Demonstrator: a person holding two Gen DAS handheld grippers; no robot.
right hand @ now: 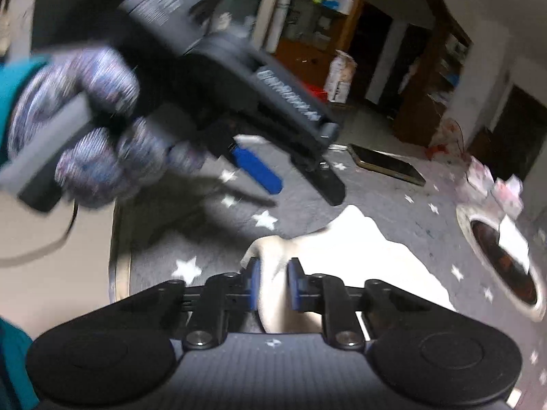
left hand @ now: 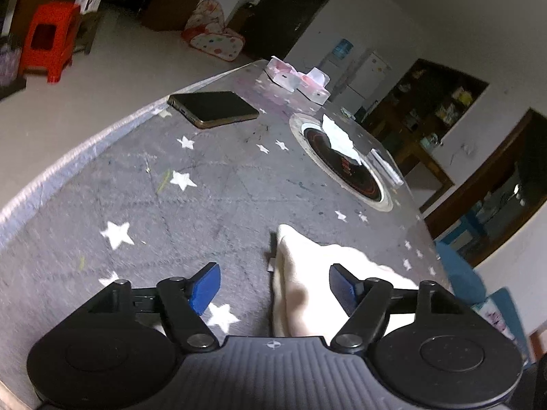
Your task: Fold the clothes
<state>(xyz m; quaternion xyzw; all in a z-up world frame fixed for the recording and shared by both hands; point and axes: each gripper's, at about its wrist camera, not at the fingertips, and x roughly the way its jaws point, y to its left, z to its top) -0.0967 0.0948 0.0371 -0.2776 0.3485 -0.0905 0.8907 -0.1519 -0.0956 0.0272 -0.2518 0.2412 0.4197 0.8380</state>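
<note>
Left gripper [left hand: 274,285]: your jaws spread, cloth [left hand: 307,283] between, unpinched.
Right gripper [right hand: 272,285]: your jaws pinch the cloth [right hand: 342,256].
Right view only: your gloved hand [right hand: 78,126], upper left.

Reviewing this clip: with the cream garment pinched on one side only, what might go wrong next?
1. The right tool pinches only a bunched edge of the cream garment, so the cloth may slip out when lifted.
2. The left tool is open over the cloth; a one-sided pull could skew the fold.
3. The phone and tissue packs lie on the table nearby, so swept fabric might drag them.
</note>
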